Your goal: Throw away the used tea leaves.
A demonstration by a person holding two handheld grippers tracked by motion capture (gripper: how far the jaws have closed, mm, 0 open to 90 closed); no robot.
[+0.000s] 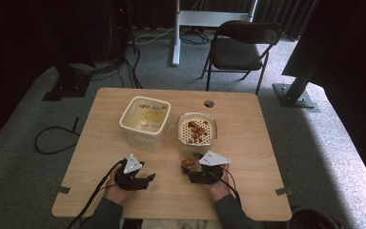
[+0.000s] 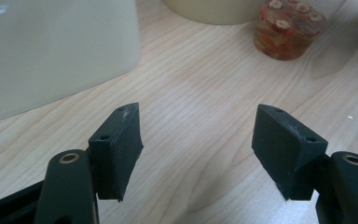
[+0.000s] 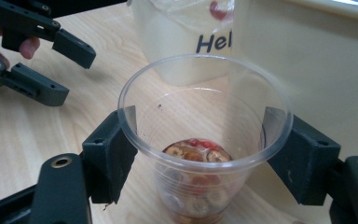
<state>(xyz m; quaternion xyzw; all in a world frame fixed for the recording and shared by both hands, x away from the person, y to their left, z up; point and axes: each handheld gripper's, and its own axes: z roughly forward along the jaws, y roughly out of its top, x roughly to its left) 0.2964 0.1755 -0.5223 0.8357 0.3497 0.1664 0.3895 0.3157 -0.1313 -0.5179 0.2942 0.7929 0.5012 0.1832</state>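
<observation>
A clear plastic cup (image 3: 200,154) with sliced red fruit in its bottom stands on the wooden table (image 1: 248,157). My right gripper (image 3: 200,135) is shut on it, one pad on each side just under the rim. From above, that cup (image 1: 187,162) sits in front of a cream strainer bowl (image 1: 197,129) that holds reddish pieces. My left gripper (image 2: 198,140) is open and empty over bare wood, left of the cup (image 2: 286,30). It is also in the right gripper view as the left gripper (image 3: 77,74), jaws apart. The high view shows the left gripper (image 1: 147,179) and the right gripper (image 1: 189,167) near the front edge.
A white square tub (image 1: 145,121) stands behind the left gripper, close to the strainer bowl. A round cable hole (image 1: 209,103) lies near the table's far edge. Beyond the table are a folding chair (image 1: 240,47), a desk leg and floor cables (image 1: 52,138).
</observation>
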